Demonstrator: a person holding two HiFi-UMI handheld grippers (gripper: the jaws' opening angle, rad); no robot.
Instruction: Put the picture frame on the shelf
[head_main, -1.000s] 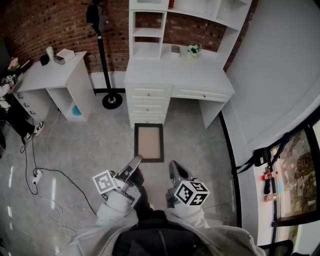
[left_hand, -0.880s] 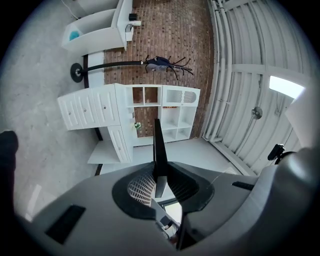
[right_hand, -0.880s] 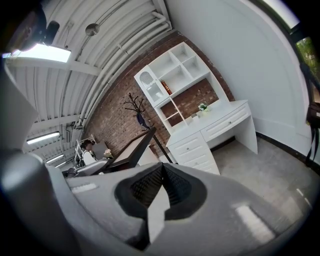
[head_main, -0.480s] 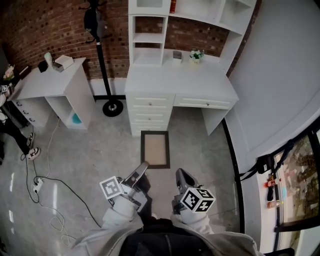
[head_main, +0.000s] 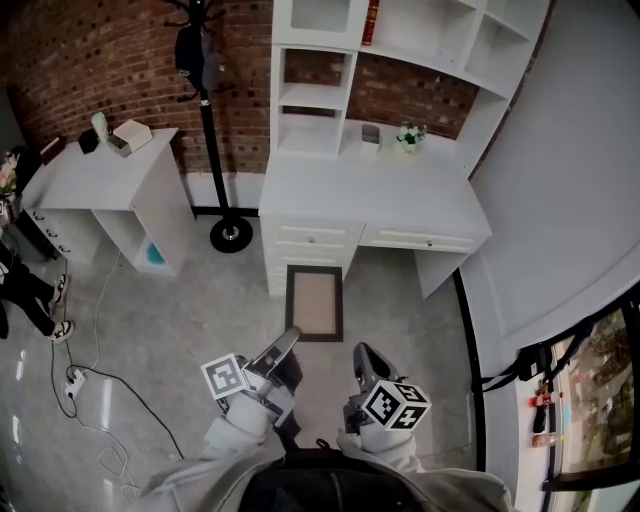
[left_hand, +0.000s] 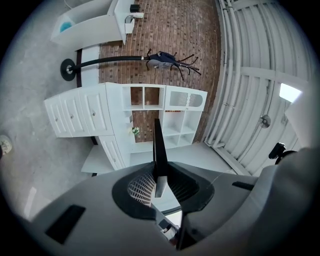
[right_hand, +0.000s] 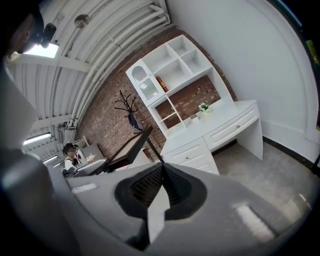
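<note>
Out ahead of the person, short of the white desk (head_main: 380, 200): picture frame (head_main: 314, 303) held flat in the air. Left gripper (head_main: 287, 340) and right gripper (head_main: 359, 350) each pinch its near edge at a corner. Two grips likely keep it level until it reaches the shelf (head_main: 310, 135).

Desk (head_main: 370, 195) below shelf (head_main: 308, 92) — sm. plant (head_main: 409, 136), grey box (head_main: 371, 135) on top.

Matt dark picture frame (head_main: 314, 302), rough brick wall (head_main: 100, 70), glossy grey floor (head_main: 170, 310)
</note>
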